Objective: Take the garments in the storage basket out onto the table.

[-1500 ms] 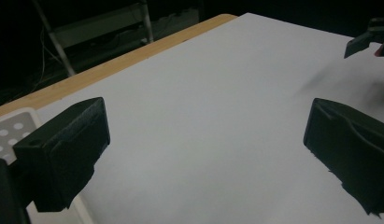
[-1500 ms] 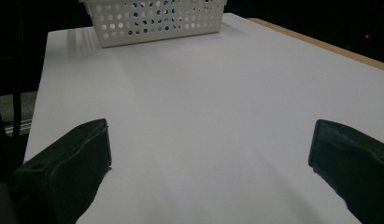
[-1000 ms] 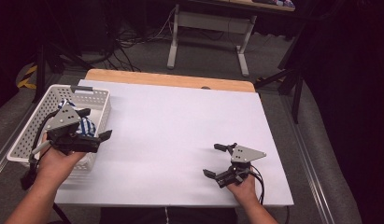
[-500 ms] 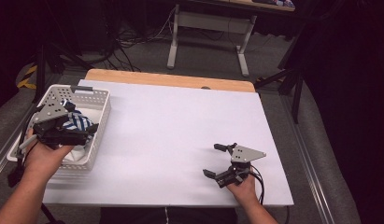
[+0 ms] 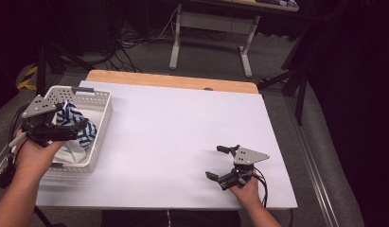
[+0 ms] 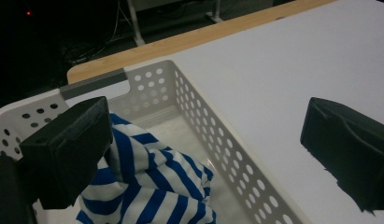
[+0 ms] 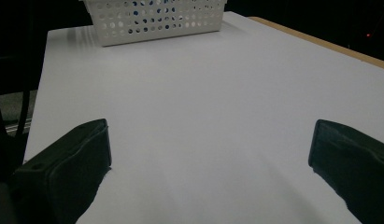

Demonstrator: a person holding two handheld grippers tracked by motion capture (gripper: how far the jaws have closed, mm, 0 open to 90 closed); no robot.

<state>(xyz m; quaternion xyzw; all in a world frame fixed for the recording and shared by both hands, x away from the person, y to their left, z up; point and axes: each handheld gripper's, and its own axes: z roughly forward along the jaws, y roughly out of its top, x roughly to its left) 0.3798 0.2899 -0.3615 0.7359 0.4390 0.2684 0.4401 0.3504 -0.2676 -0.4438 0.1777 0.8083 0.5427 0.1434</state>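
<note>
Looking down from the high view: one white perforated plastic basket (image 5: pixel 95 124) sits at the left edge of the white-topped table (image 5: pixel 182 132), and one blue-and-white striped cloth (image 5: pixel 81 126) lies bunched inside it. The left gripper (image 5: pixel 64 128) hangs over the basket just above the cloth, held by the left hand (image 5: pixel 33 156). The right gripper (image 5: pixel 220 162) rests low near the table's front right, well apart from the basket, jaws spread with bare tabletop between them. No readable writing or brand on basket, cloth or grippers.

Left gripper view – two black jaws stand wide apart, gripping nothing. One jaw sits over the striped cloth (image 6: pixel 147 186) inside the basket (image 6: pixel 217 130); the other is over the bare table (image 6: pixel 283 60) outside the basket wall. A grey strip lines the basket's rim handle.

Right gripper view – jaws wide apart, tabletop (image 7: pixel 208 116) between them. Basket (image 7: pixel 152 18) far off, blue showing through its holes.
</note>
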